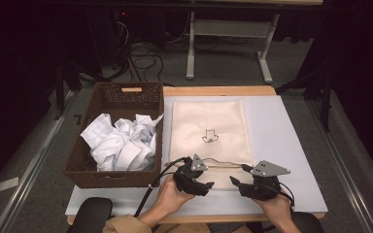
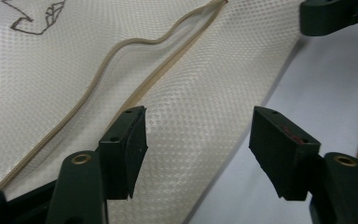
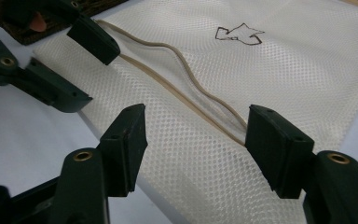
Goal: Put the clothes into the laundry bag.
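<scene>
**Both tongs poised at the mouth of the mesh bag**

I held my left tongs (image 1: 209, 184) and right tongs (image 1: 234, 181) low over the near end of the flat cream mesh laundry bag with a small dark arrow drawing (image 1: 209, 127), which lay spread along the middle of the pale grey mat (image 1: 291, 145) on the wooden counter (image 1: 218, 91). Both pairs stood spread, pinching nothing. The bag's beige zipper opening (image 2: 135, 70) gaped in a wavy line across that near end, and I judged that was why I had brought the tongs there: one at each side of the slit, placed to lift its upper lip and hold the mouth wide. My left tongs straddled the fabric just below the zipper; in the right gripper view the opening ran between my right tongs' black pads (image 3: 272, 144), not yet touched. The dark woven wicker basket (image 1: 80, 165) of crumpled white cloths (image 1: 121, 141) sat just beside the bag's left edge, close enough, I reckoned, for loading the laundry.
</scene>
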`<state>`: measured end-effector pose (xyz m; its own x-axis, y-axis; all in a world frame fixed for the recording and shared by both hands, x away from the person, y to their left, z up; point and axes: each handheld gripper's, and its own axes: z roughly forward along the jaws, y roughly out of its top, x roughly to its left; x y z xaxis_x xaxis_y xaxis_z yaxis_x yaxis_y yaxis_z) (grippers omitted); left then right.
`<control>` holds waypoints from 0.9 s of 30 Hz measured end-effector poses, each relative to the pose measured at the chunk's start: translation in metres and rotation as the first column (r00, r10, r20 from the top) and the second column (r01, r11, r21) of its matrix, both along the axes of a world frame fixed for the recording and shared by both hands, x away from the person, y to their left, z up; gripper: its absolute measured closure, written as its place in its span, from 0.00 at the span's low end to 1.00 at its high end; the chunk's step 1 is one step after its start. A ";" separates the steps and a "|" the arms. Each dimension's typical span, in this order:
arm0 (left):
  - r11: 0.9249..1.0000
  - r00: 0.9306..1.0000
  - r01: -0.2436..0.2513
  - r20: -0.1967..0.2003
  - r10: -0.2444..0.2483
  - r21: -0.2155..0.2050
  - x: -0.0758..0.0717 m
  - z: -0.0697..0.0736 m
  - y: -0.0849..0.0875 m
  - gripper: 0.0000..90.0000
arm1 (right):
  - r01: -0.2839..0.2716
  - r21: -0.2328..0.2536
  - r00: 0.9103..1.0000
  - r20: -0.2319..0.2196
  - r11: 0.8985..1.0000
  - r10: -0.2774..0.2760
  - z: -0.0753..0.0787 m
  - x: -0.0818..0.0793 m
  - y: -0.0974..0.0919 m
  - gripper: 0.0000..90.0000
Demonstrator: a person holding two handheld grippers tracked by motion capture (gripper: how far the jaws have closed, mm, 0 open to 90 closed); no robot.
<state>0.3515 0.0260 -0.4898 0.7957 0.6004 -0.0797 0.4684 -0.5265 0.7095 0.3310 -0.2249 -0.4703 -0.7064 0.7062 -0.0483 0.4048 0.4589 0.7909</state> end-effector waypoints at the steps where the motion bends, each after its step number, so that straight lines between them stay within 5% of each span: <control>1: 1.000 1.000 -0.012 0.004 0.012 0.006 0.001 -0.002 0.001 0.41 | -0.002 0.013 1.000 -0.009 1.000 0.002 0.000 0.000 0.000 0.44; 9: 0.998 0.998 -0.055 -0.030 0.055 -0.003 0.010 -0.009 0.008 0.41 | 0.003 0.043 0.999 -0.034 0.999 -0.001 0.000 0.002 0.000 0.44; 17: 0.998 0.999 -0.039 -0.028 0.041 0.059 0.012 -0.021 0.006 0.42 | 0.005 0.103 1.000 -0.027 0.995 -0.003 0.007 0.006 -0.003 0.44; 19: 0.997 0.999 -0.035 -0.013 0.036 0.062 0.011 -0.022 0.006 0.42 | -0.007 0.098 1.000 -0.023 0.995 0.009 0.011 0.009 0.001 0.44; 23: 0.999 0.998 -0.048 -0.047 0.049 0.009 0.014 -0.023 0.010 0.43 | -0.044 0.059 0.998 -0.049 0.997 0.047 0.020 0.022 0.008 0.46; 27: 0.998 0.999 -0.040 -0.008 0.040 0.044 0.011 -0.024 0.008 0.43 | -0.057 0.022 0.993 -0.105 0.998 0.059 0.035 0.041 0.017 0.46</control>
<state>0.3620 0.0337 -0.5138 0.7703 0.6349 -0.0594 0.4956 -0.5375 0.6823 0.3722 -0.2081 -0.4357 -0.7465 0.6641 0.0415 0.4598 0.4697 0.7536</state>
